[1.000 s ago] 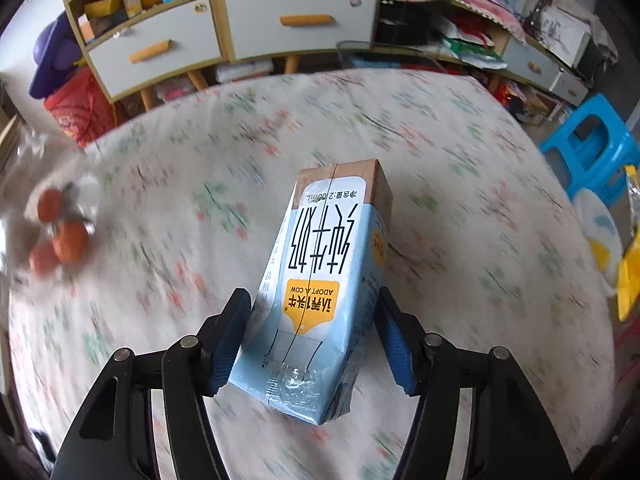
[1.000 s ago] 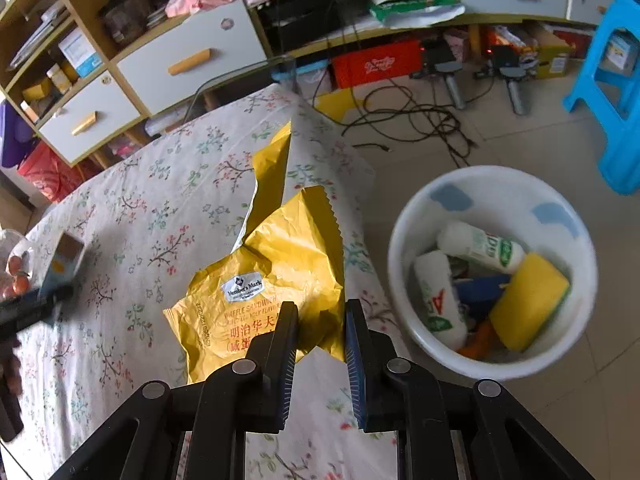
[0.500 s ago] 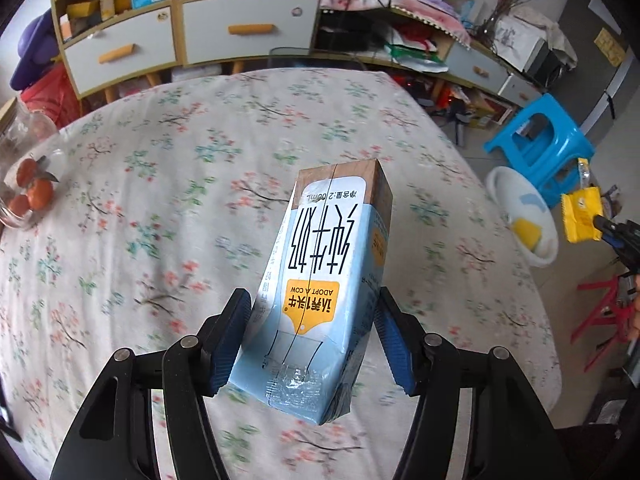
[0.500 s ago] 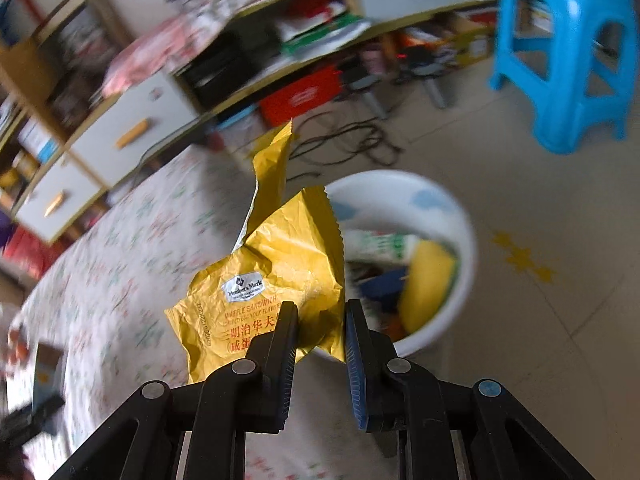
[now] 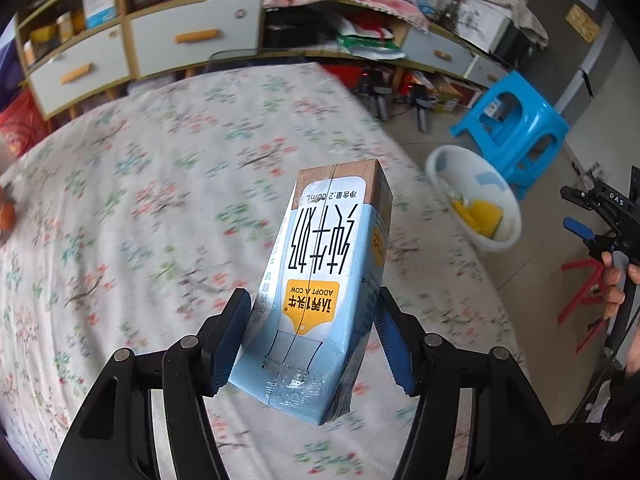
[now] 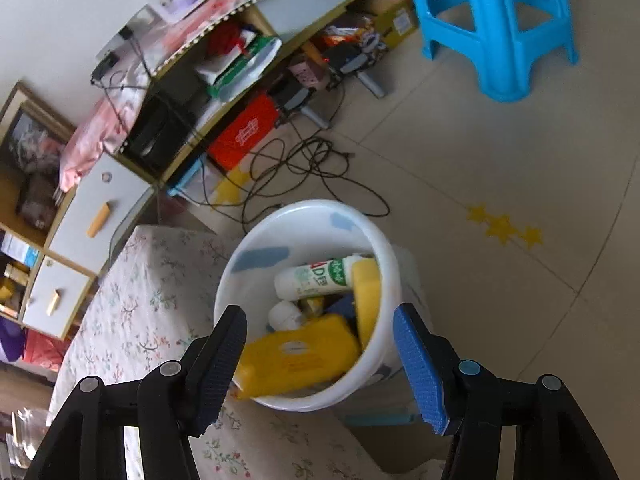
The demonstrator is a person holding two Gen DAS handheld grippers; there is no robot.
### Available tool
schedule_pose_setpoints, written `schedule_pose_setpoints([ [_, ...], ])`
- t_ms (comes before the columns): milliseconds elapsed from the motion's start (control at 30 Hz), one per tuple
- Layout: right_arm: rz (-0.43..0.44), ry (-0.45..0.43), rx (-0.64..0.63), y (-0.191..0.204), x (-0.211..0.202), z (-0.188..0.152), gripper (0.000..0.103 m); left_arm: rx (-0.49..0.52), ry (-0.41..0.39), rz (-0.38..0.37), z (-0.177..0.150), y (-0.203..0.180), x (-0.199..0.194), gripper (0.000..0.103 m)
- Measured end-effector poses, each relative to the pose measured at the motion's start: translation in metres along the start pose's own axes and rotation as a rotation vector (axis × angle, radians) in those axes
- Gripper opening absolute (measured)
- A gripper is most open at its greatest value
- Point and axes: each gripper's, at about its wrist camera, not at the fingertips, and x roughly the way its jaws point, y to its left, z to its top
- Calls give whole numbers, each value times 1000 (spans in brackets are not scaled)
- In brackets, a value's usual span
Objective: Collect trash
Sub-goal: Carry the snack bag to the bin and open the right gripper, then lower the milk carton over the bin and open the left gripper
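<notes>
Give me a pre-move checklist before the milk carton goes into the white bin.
1. Left tongs clamped on the milk carton: ok, a pad presses each side.
2. Carton clear of the floral tablecloth: ok, held above it.
3. Right tongs empty and open: ok, nothing sits between the pads.
4. Yellow wrapper inside the white bin: ok, it lies on top of the other trash.
5. Room left in the bin: cannot tell, the wrapper and a white bottle already cover much of it.
6. Left tongs over the bin: not ok, the bin sits off to the right on the floor.
</notes>
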Motion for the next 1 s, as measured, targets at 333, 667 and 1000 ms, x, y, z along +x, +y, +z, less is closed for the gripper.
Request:
schedule_pose_setpoints([
  [333, -68, -6, -61, -20, -19, -2, 66, 98, 11, -60, 37, -83, 28, 65],
  [667, -95, -5, -83, -40, -28, -2, 67, 158, 17, -93, 68, -155, 65, 65],
  [1000, -99, -10, -77, -44, -30, 1, 71, 138, -79, -43, 87, -173, 65, 90],
])
